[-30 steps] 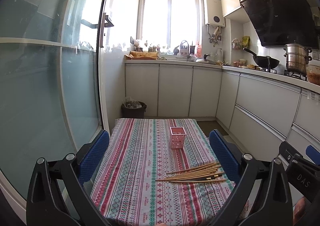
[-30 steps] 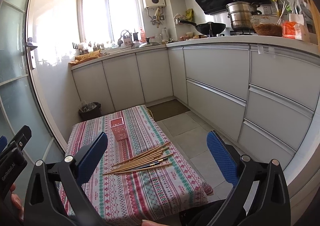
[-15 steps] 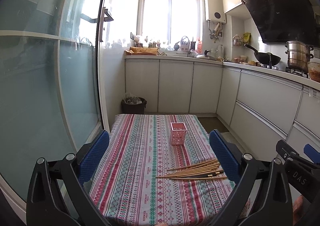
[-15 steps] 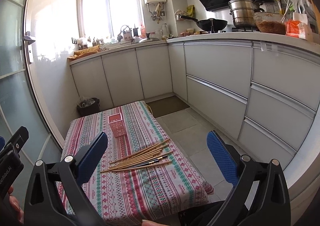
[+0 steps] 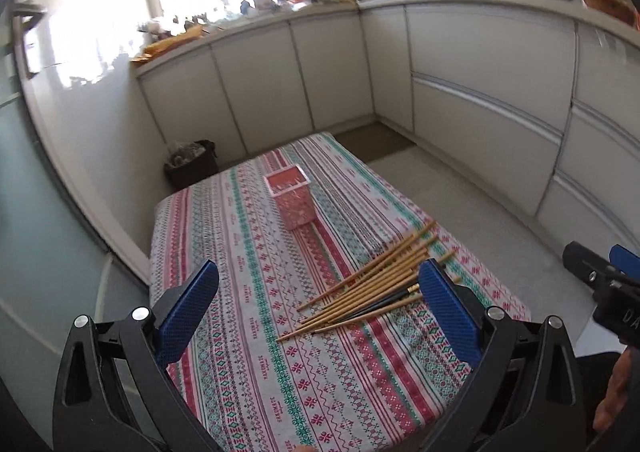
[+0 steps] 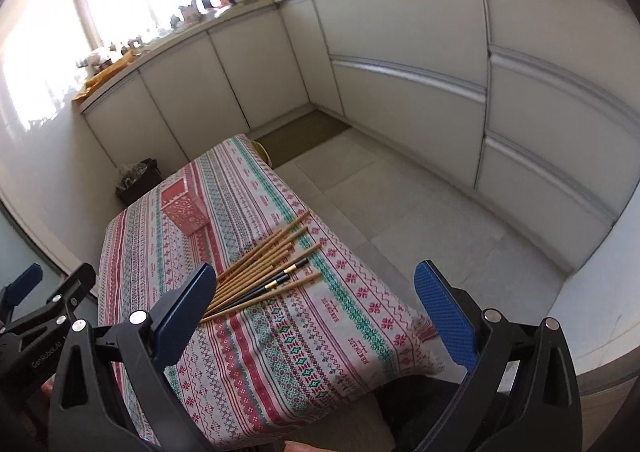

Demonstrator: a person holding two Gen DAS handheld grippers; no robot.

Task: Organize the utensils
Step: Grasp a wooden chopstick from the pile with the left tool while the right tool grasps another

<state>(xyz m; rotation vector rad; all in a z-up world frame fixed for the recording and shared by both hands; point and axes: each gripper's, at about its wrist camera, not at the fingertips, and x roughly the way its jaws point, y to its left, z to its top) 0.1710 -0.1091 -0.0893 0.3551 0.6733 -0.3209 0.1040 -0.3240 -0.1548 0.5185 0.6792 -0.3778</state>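
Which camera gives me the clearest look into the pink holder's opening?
The left wrist view: the pink holder sits near centre frame, its open square top plainly visible. In the right wrist view the same holder lies smaller and off to the left, its top more foreshortened.

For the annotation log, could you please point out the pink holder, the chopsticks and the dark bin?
pink holder (image 5: 295, 208): left wrist view, on its front wall.
chopsticks (image 6: 262, 264): right wrist view, on the middle of the bundle.
dark bin (image 5: 192, 169): left wrist view, on its side wall.
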